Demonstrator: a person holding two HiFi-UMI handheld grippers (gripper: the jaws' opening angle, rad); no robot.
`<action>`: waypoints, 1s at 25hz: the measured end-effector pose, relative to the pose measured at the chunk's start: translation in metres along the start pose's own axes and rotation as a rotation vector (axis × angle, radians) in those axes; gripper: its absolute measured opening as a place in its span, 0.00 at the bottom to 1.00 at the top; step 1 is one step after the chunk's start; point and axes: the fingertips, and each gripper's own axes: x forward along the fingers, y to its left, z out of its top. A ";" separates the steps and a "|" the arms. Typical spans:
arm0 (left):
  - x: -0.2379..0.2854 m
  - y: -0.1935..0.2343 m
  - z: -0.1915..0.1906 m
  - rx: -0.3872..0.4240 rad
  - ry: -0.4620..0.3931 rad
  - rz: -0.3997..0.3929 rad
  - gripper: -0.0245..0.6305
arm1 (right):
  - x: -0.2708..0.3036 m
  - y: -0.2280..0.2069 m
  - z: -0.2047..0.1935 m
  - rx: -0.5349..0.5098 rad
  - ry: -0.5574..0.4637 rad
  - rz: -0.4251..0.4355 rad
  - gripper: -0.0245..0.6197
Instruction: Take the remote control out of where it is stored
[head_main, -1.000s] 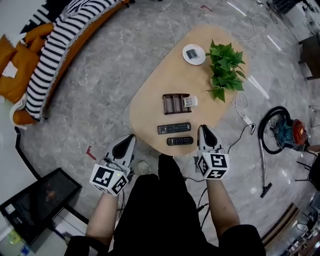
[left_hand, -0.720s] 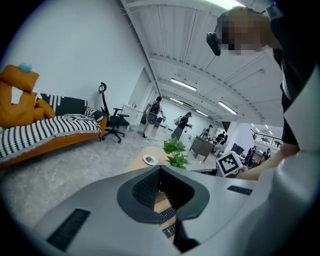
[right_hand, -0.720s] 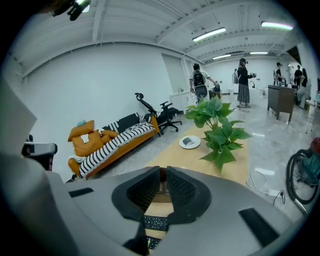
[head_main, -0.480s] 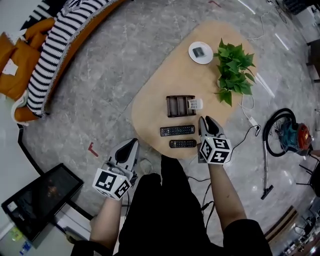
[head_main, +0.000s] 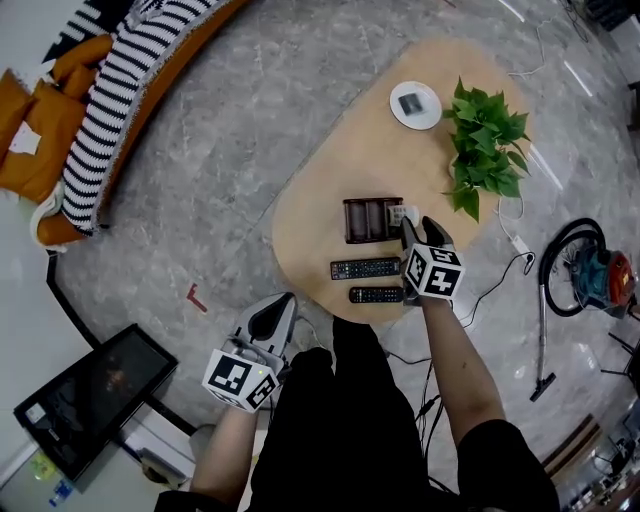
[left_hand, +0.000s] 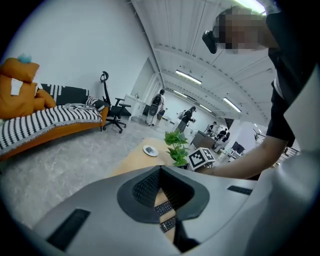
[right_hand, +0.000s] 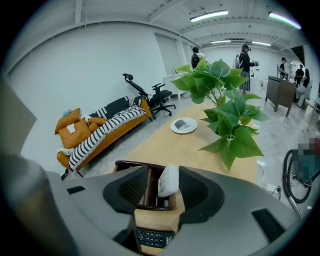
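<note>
Head view: my right tongs (head_main: 411, 231) sit at the brown holder (head_main: 366, 221), where the white remote (head_main: 397, 212) stands upright. My left tongs (head_main: 281, 304) hang aside, unneeded.

Left gripper view: closed, empty.

Right gripper view: the jaws are opening to straddle the remote, not yet touching it.

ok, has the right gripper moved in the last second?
Yes: the right gripper went forward from beside the two black remotes to the brown holder; jaws opening, white remote lined up between them, not gripped.

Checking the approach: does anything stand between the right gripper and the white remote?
Nothing visible does. The right gripper, jaws opening, points straight at the white remote standing in the holder. The remote lines up between the jaws, untouched.
</note>
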 end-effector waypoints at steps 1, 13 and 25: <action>0.002 0.000 -0.001 -0.004 0.005 0.003 0.05 | 0.005 -0.002 0.000 -0.005 0.009 -0.001 0.31; 0.012 0.006 -0.019 -0.064 0.047 0.031 0.05 | 0.044 -0.013 -0.021 -0.059 0.122 -0.009 0.31; 0.012 0.001 -0.027 -0.069 0.074 0.024 0.05 | 0.058 -0.005 -0.027 -0.042 0.147 0.020 0.30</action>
